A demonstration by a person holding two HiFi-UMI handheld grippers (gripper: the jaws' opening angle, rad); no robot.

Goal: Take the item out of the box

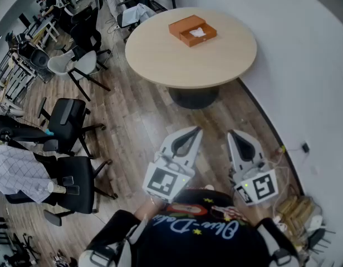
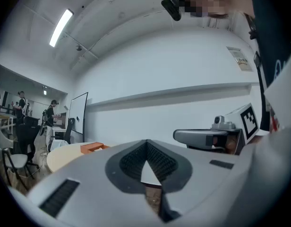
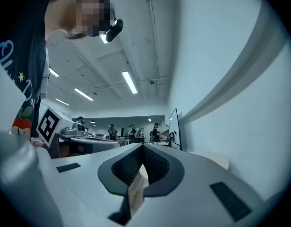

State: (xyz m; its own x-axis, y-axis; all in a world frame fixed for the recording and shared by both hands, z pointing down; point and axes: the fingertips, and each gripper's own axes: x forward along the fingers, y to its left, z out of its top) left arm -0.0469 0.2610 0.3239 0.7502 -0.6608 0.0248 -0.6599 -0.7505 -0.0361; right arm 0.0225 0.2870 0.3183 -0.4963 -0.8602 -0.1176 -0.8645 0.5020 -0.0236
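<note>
Approach step, nothing grasped yet. Orange box [image 1: 192, 30] sitting on counter [image 1: 177, 60], upper centre of frame, white item [image 1: 197, 32] lying inside. Left hand-held gripper [image 1: 197, 130] and right hand-held gripper [image 1: 231, 134] hanging low centre, well apart from box, both with jaws together, empty. Next move probably calling for closing in, then parting jaws over item.

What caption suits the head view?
Left gripper and right gripper, both shut, empty, well short of orange box on round table.

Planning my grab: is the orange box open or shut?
Open. In the head view the box has its top uncovered, and a white item lies inside.
</note>
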